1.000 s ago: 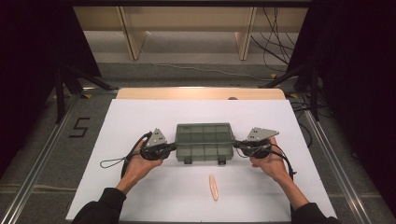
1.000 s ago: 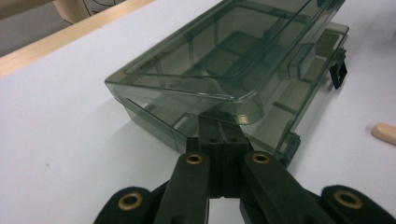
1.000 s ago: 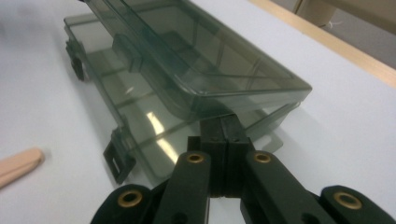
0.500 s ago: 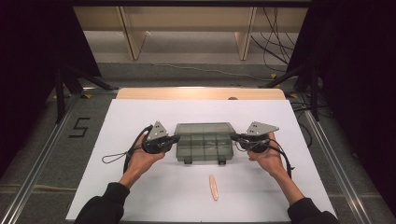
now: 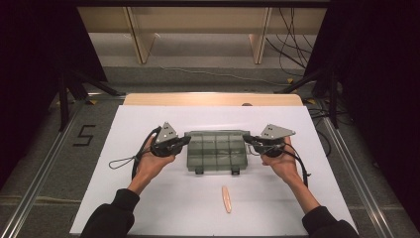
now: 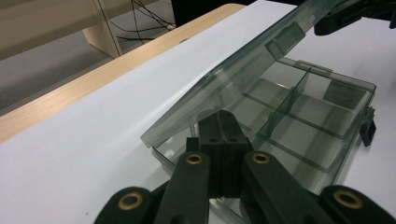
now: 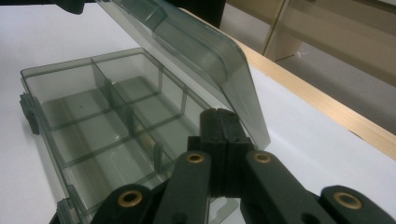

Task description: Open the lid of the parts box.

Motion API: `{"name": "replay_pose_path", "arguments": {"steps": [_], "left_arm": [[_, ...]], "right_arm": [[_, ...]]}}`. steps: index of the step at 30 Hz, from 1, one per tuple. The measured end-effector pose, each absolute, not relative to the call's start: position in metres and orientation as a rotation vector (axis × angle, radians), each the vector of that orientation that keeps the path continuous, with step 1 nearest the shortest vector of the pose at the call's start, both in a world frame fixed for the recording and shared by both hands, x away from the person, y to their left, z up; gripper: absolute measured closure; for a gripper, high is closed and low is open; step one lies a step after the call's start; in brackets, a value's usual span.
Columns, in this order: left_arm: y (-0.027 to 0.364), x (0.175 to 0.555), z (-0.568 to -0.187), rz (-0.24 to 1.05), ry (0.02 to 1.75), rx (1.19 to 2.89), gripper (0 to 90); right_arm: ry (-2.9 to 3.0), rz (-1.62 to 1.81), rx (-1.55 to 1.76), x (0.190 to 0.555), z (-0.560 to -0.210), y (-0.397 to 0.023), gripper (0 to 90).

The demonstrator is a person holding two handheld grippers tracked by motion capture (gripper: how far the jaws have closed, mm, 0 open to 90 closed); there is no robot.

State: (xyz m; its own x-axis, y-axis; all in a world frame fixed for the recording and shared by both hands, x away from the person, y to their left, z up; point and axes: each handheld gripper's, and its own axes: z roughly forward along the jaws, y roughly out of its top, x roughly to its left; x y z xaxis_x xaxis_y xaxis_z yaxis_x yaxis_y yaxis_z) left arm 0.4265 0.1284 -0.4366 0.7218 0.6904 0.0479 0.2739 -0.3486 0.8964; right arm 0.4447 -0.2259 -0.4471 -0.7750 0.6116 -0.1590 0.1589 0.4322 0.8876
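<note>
Mid-table on the white sheet (image 5: 148,208) sits the clear box (image 5: 216,157), its lid (image 6: 243,70) tilted up. Left gripper (image 5: 184,141) and right gripper (image 5: 247,140), jaws pressed together and gripping nothing, sit under the lid's ends. A "5" (image 5: 84,135) marks the floor.

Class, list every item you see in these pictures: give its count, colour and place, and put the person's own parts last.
Clear grey plastic compartment box: one, lid lifted partway, mid-table between the grippers.
Small peach stick-shaped object: one, on the white sheet in front of the box.
White sheet: one, covering the table.
Light wooden table: one, its edge showing beyond the sheet.
Wooden shelf unit: one, pale, behind the table.
Left gripper: one, black, jaws shut, at the box's left end under the lid.
Right gripper: one, black, jaws shut, at the box's right end.
Hands: two, dark sleeves.
</note>
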Motion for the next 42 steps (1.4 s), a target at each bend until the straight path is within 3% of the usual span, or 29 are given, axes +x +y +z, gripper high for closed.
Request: {"name": "replay_pose_path", "arguments": {"steps": [16,20,21,25,29,38,42], "left_arm": [[0.131,0.428,-0.434,0.54,0.734,1.927,90.0],[0.13,0.428,-0.434,0.539,0.737,1.926,90.0],[0.13,0.428,-0.434,0.533,0.739,1.926,90.0],[0.129,0.427,-0.435,0.532,0.751,1.921,90.0],[0.128,0.427,-0.435,0.528,0.757,1.921,90.0],[0.129,0.428,-0.435,0.52,0.775,1.903,90.0],[0.13,0.428,-0.435,0.507,0.78,1.899,88.9]], "right_arm": [[2.275,1.322,0.669,0.441,-0.446,-0.231,89.9],[2.28,1.3,0.694,0.441,-0.445,-0.24,86.2],[2.273,1.296,0.7,0.442,-0.445,-0.242,83.7],[2.253,1.285,0.819,0.448,-0.445,-0.246,55.4],[2.234,1.289,0.818,0.456,-0.445,-0.241,43.6],[2.243,1.249,0.756,0.469,-0.446,-0.224,46.8],[2.216,1.251,0.727,0.47,-0.445,-0.222,56.5]]}}
